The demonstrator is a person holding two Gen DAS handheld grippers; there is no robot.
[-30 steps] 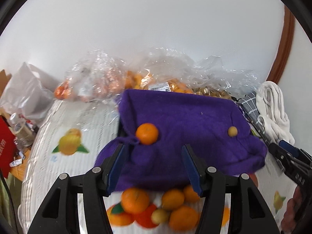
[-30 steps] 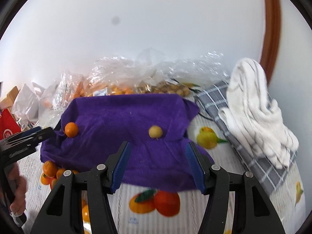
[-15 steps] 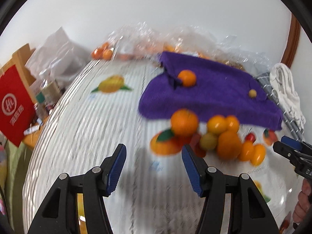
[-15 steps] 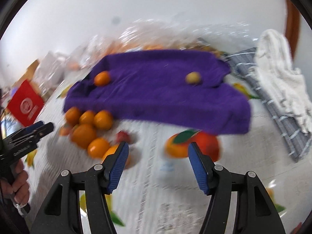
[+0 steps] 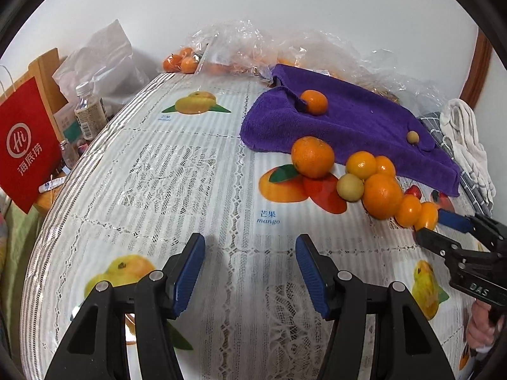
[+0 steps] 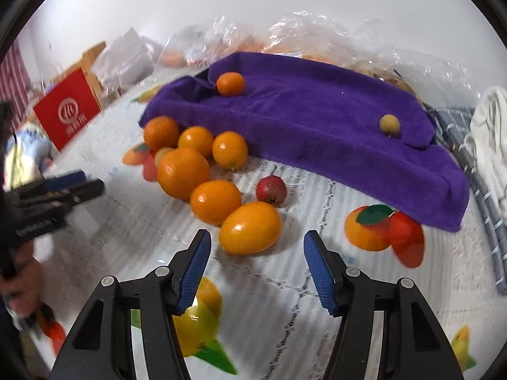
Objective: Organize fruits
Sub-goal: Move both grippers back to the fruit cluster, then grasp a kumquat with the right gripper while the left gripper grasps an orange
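1. Fruit cluster (image 6: pixel 202 171) lies on the tablecloth (image 5: pixel 196 171), bunched just in front of the purple towel's near edge: several oranges touching one another, one pale yellow-green fruit (image 5: pixel 349 187) tucked among them, one small red fruit (image 6: pixel 271 190) just beside the group.
2. Nearest piece: an oval orange fruit (image 6: pixel 250 228), touching a rounder orange (image 6: pixel 215 202) behind it.
3. Purple towel (image 6: pixel 317 117) carries two more: a small orange (image 6: pixel 230 84) near its left fold, a small pale fruit (image 6: pixel 389 123) toward its right end, well apart.
4. Right gripper (image 6: pixel 256 264) points down at the oval fruit; jaws spread, nothing between the pads, fruit just ahead of the tips. Jaws have just narrowed slightly.
5. Left gripper (image 5: pixel 250 274) over bare tablecloth, near the printed mango; jaws apart, empty, having just widened slightly.
6. Behind the towel: clear plastic bags (image 5: pixel 253 47) with more orange fruit inside.
7. Right of towel: white cloth (image 5: pixel 465 139) on a grey checked cloth (image 6: pixel 456 126).
8. Left edge: red paper bag (image 5: pixel 25 139), a plastic bottle (image 5: pixel 88 110).
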